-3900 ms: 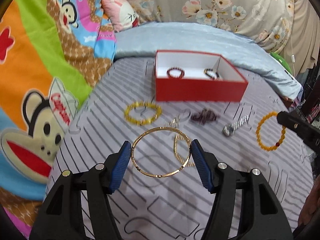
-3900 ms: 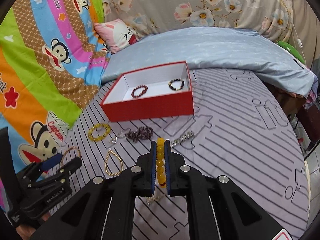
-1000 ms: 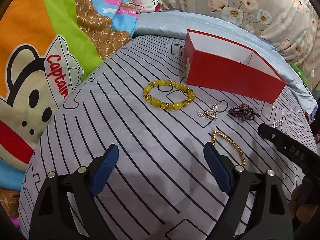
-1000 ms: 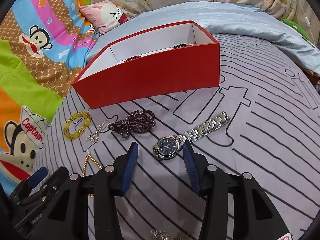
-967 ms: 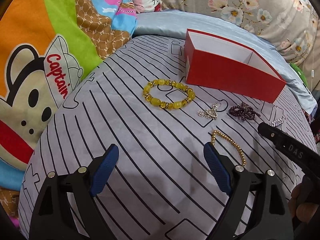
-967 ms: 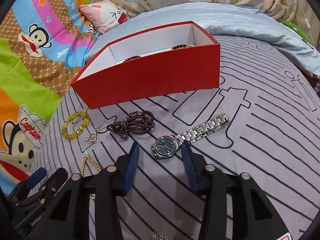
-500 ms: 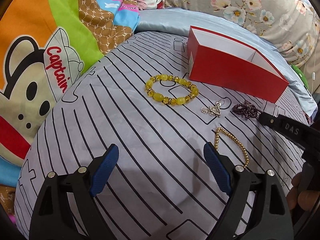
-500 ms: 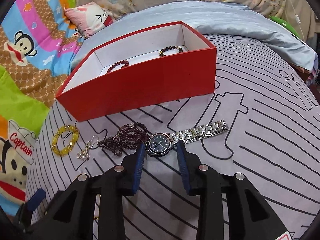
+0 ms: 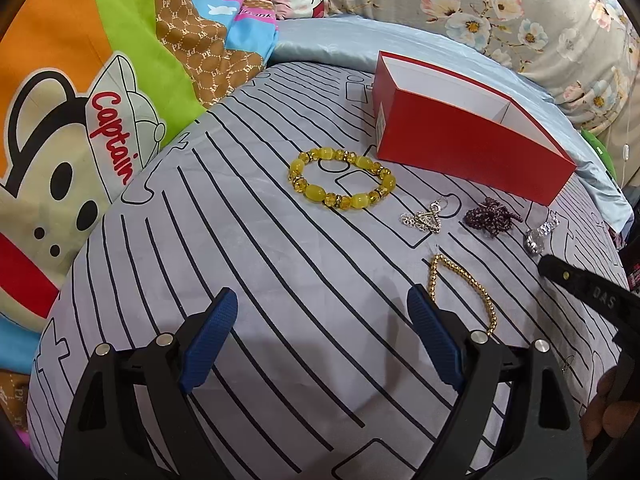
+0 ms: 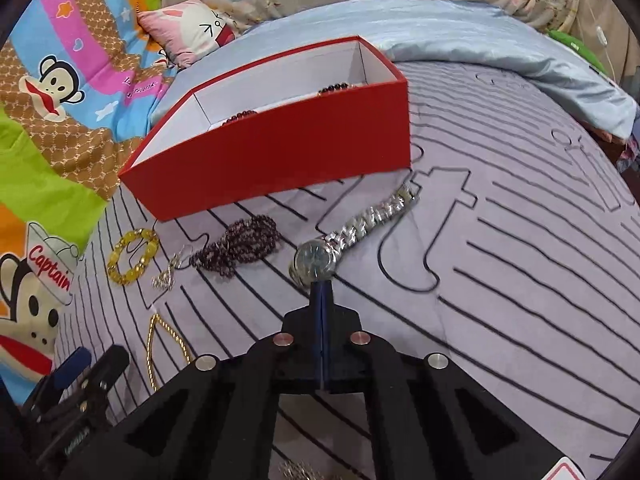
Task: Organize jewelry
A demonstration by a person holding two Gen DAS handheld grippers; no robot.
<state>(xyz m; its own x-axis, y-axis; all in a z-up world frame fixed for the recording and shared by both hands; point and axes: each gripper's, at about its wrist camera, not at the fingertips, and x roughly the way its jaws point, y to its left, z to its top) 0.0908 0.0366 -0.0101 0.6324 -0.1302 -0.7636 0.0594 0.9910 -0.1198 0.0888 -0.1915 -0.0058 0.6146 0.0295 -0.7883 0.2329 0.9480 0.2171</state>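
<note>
Two bead bracelets (image 10: 338, 87) already lay in the red box (image 10: 280, 152); five pieces were left on the sheet ahead of us. Our right gripper (image 10: 321, 286) had closed from around the watch (image 10: 316, 260) a second earlier: pads together, whether pinching its near edge we could not tell. Our left gripper (image 9: 322, 340) stood wide apart, empty, its gold bangle gone; the gold chain (image 9: 464, 288) was beside its right finger, the yellow bracelet (image 9: 342, 180) ahead.

We see a silver watch (image 10: 320, 258) lying flat on the striped bed (image 10: 520, 280), band stretching toward two o'clock, red box (image 10: 280, 156) at twelve.
</note>
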